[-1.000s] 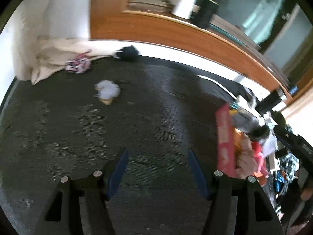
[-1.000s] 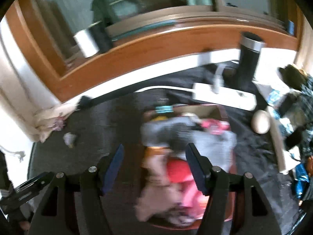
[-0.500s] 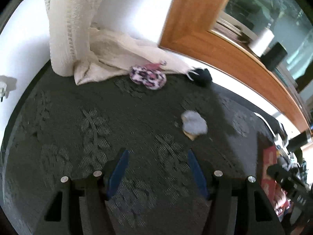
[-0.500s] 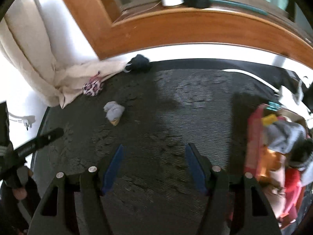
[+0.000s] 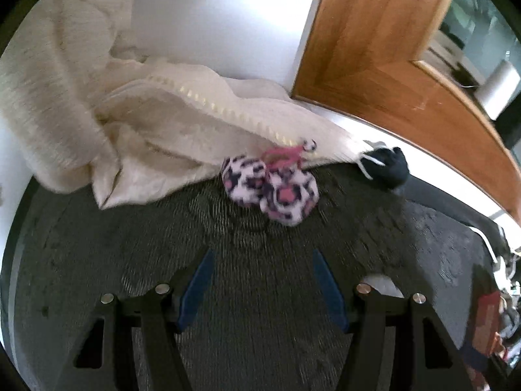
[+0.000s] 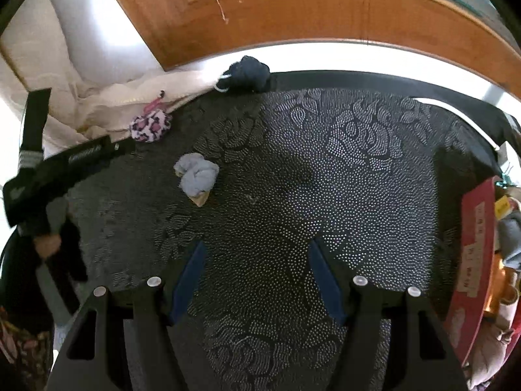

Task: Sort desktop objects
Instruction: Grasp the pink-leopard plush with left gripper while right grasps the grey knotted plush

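Both my tongs gaped wide, empty: left gripper faced leopard-print bundle; grey bundle, navy bundle lay loose; red box held several.

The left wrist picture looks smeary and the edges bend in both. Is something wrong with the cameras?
Left wrist view: motion blur softens the cream curtain and the pink spotted bundle; the white wall is overexposed. Right wrist view: sharper, the dotted tablecloth is crisp, with glare along the white sill. Both: fisheye lenses curve the wooden frame.
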